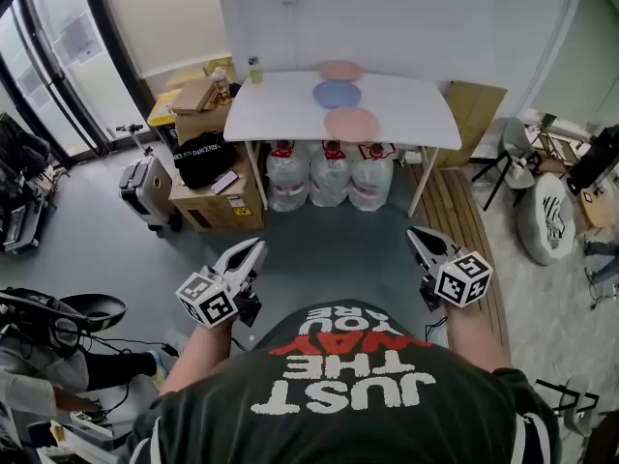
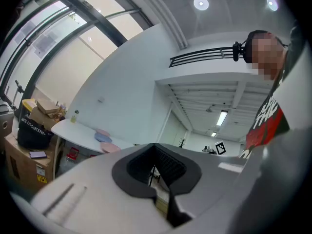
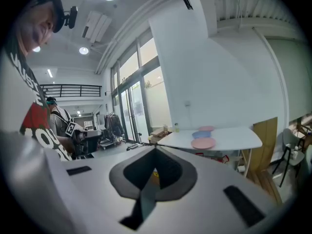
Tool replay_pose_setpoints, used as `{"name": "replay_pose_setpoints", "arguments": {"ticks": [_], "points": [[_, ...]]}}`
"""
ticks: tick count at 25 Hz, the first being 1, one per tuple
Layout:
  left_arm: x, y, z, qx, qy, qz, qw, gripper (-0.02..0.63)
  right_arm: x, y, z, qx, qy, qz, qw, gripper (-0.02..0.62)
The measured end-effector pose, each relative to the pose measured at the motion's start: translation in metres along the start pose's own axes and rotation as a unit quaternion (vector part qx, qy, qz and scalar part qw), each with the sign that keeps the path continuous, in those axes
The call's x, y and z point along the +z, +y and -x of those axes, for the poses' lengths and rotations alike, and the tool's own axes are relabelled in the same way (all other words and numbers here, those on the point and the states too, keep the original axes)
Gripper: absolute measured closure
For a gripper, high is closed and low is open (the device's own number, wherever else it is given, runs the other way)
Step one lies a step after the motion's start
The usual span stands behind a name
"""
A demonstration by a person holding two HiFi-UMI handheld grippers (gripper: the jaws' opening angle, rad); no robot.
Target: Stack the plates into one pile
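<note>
The three plates (image 1: 337, 94) lie unstacked in a row running away on the table (image 1: 271, 109), well ahead and midway between the left gripper (image 1: 255, 247) and right gripper (image 1: 416, 234), both with jaws closed on nothing.

Two pink plates (image 1: 351, 124), one blue plate (image 1: 337, 94), three water jugs (image 1: 330, 174), one table (image 1: 276, 106).

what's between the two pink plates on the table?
The blue plate lies between the far pink plate and the near pink plate, in a row on the white table. The head view shows it best.
</note>
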State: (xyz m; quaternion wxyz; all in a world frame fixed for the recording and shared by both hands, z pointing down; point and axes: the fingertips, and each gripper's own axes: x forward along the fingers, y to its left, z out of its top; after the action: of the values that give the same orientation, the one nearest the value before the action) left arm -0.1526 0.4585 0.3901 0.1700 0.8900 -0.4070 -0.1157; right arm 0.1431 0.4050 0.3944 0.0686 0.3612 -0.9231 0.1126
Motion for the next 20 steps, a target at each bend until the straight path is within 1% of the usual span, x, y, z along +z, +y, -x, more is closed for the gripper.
{"name": "replay_pose_setpoints", "arguments": {"ticks": [5,9,14,20], "points": [[-0.001,-0.001,-0.003,0.004,0.001,0.002,1.0000,0.598,-0.001,-0.004,0.000,-0.001,-0.001,-0.003,1.000,0.591],[-0.005,-0.009,-0.013,0.006,0.006,0.001,1.0000,0.598,0.001,-0.011,0.007,0.001,-0.008,-0.011,1.000,0.591],[-0.013,-0.032,-0.040,0.008,0.012,-0.003,0.9999,0.598,0.000,-0.027,0.025,0.016,-0.002,0.001,1.000,0.591],[-0.035,-0.059,-0.079,0.017,0.012,0.014,0.9997,0.598,-0.012,-0.061,0.051,0.036,0.010,0.003,0.999,0.590]]}}
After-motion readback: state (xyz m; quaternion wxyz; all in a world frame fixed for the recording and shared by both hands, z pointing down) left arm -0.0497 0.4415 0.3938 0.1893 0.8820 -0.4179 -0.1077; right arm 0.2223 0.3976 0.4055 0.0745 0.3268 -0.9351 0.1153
